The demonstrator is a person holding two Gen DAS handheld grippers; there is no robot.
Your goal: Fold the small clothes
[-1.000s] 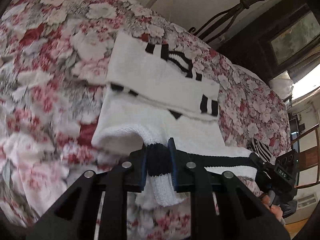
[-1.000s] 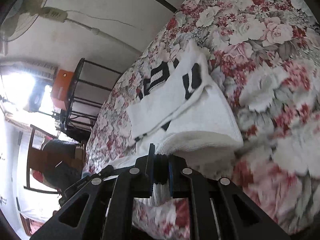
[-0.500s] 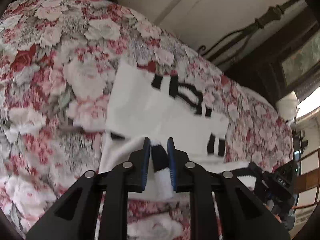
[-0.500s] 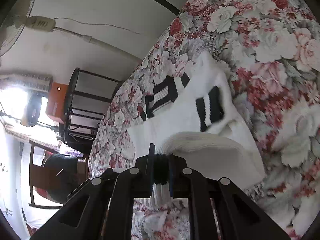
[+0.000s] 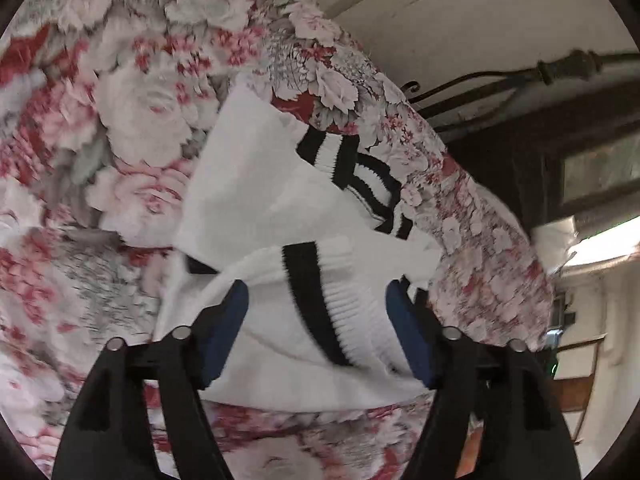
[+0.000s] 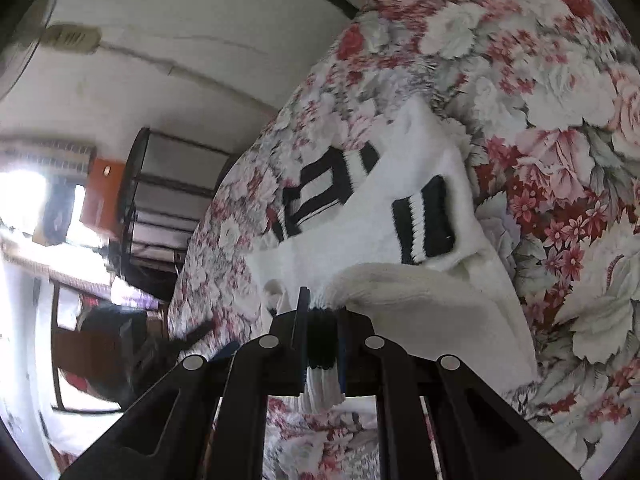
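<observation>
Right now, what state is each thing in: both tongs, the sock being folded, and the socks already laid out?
Left tongs: open, jaws just opened, cuff lying loose between them.
Right tongs: shut on the white ribbed sock with black band.
White ribbed sock with black band: folded over, one end released.
White black-striped socks behind: lying flat on the floral bedspread.

Socks (image 5: 260,200): white knit, black bands with white stripes at the cuffs. Bedspread (image 5: 132,112): floral, pale pink and white roses, red blossoms, grey-green leaves. Hand-held gripper (image 5: 316,308): black frame, blue pads (image 5: 230,320). Wall (image 6: 180,92): off-white.
</observation>
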